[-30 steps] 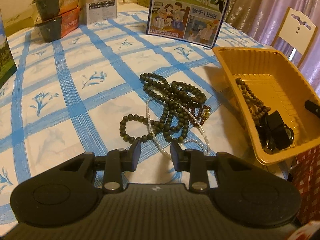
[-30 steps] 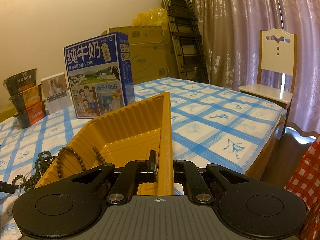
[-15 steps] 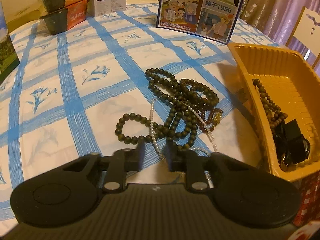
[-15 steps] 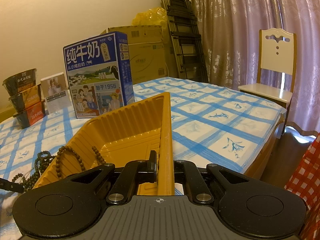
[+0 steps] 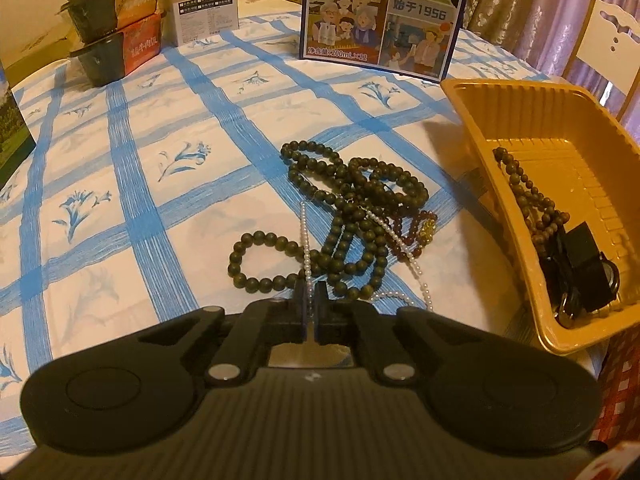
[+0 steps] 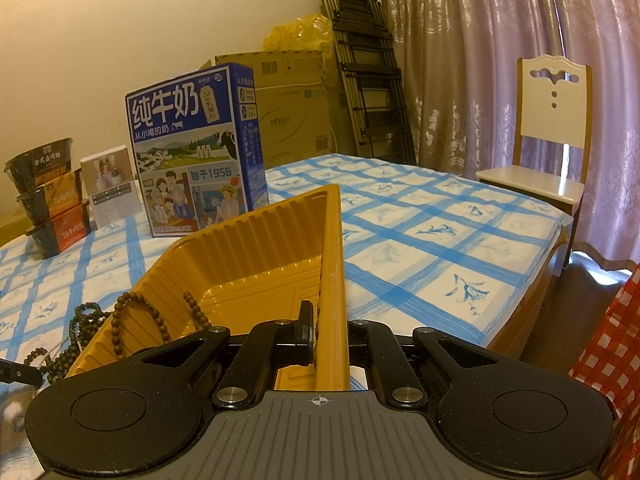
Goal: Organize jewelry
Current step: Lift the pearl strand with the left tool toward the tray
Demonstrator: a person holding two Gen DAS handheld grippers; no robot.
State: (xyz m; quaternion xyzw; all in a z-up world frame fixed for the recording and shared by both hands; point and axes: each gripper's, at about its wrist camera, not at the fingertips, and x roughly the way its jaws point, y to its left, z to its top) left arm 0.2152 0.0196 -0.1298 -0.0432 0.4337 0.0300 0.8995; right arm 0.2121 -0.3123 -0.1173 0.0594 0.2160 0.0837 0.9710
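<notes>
On the blue-checked tablecloth (image 5: 132, 184), a tangle of dark beads (image 5: 352, 208) lies beside the yellow tray (image 5: 500, 92), with a pearl strand (image 5: 306, 240) and a red bracelet (image 5: 416, 232) mixed in. The left gripper (image 5: 309, 296) has its fingers pinched together on the pearl strand at the pile's near edge. The right gripper (image 6: 326, 332) is clamped on the tray's near wall. Inside the tray lie brown beads (image 5: 528, 196) and a black watch (image 5: 588, 276). A milk box (image 5: 384, 16) stands behind.
</notes>
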